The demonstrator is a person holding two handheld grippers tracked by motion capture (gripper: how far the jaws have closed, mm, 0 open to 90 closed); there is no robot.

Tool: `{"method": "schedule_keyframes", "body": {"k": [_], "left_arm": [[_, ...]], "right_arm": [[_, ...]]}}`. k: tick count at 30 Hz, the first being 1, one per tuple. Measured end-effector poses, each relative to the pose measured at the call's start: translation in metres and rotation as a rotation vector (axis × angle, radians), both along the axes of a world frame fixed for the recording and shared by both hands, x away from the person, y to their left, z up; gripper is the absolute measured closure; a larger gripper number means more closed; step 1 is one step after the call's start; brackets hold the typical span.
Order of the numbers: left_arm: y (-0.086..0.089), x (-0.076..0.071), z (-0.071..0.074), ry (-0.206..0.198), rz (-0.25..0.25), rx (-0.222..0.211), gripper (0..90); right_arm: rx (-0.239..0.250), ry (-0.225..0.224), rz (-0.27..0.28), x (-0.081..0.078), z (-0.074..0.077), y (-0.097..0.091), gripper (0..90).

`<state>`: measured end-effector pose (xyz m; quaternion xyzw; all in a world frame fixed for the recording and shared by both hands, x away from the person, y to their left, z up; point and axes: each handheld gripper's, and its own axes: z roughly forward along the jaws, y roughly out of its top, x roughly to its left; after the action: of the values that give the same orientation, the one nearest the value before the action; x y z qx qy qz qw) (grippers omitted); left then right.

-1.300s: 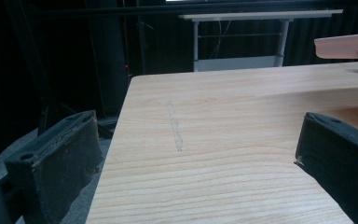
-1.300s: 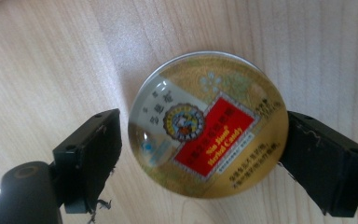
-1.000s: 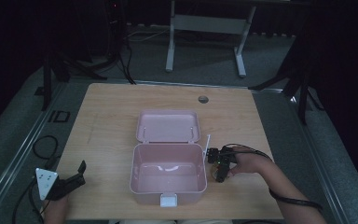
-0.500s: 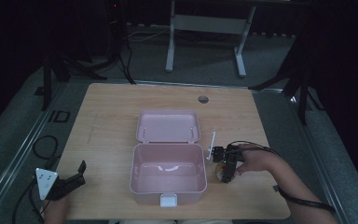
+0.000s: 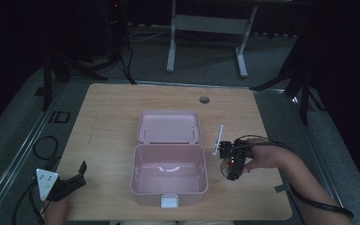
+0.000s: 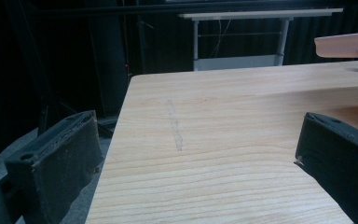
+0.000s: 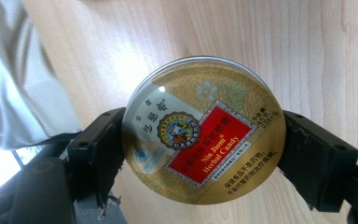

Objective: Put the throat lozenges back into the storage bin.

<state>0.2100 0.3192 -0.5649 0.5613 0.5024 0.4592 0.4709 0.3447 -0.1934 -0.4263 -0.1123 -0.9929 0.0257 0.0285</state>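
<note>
Gold-lacquered metal, with a red label panel reading "Nin Jiom Herbal Candy", forms the lid of the round candy tin (image 7: 204, 130) that we see pinched edge-on between the two black jaws of the right gripper (image 7: 200, 154). In the high view the same tin (image 5: 227, 167) sits in the right gripper (image 5: 232, 164) just above the wooden table (image 5: 112, 117), just beside the right wall of the open pink box (image 5: 168, 174), whose lid (image 5: 168, 126) lies folded back flat behind it. We judge the tin to be light, rigid and smooth-sided; its curved lacquered rim offers each pad only a narrow line of contact, so a grip across the full diameter, as shown, is the secure one, and any off-centre squeeze could let it squirt out. Whether the tin is full we cannot tell, so its weight remains a guess. A thin white stick-like part (image 5: 218, 139) stands near the gripper; its nature is unclear at this resolution. The left gripper (image 5: 70, 183) rests at the table's near left corner, its jaws spread wide over bare wood with nothing between them.
</note>
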Motion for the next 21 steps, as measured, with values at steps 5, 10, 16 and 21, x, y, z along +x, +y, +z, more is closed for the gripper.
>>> {"method": "schedule_keyframes", "body": {"k": [5, 10, 16, 21], "left_arm": [[0.0, 0.0, 0.0, 0.0, 0.0, -0.001, 0.5], [0.0, 0.0, 0.0, -0.002, -0.001, -0.001, 0.5], [0.0, 0.0, 0.0, -0.001, -0.001, -0.002, 0.5], [0.0, 0.0, 0.0, -0.001, -0.001, -0.003, 0.5]], "right_arm": [[-0.015, -0.026, 0.028, -0.006, 0.024, 0.01, 20.0], [0.0, -0.042, 0.04, -0.008, 0.043, 0.02, 20.0], [0.019, -0.044, 0.072, -0.013, 0.053, 0.036, 20.0], [0.036, -0.037, 0.101, -0.016, 0.056, 0.053, 20.1]]}}
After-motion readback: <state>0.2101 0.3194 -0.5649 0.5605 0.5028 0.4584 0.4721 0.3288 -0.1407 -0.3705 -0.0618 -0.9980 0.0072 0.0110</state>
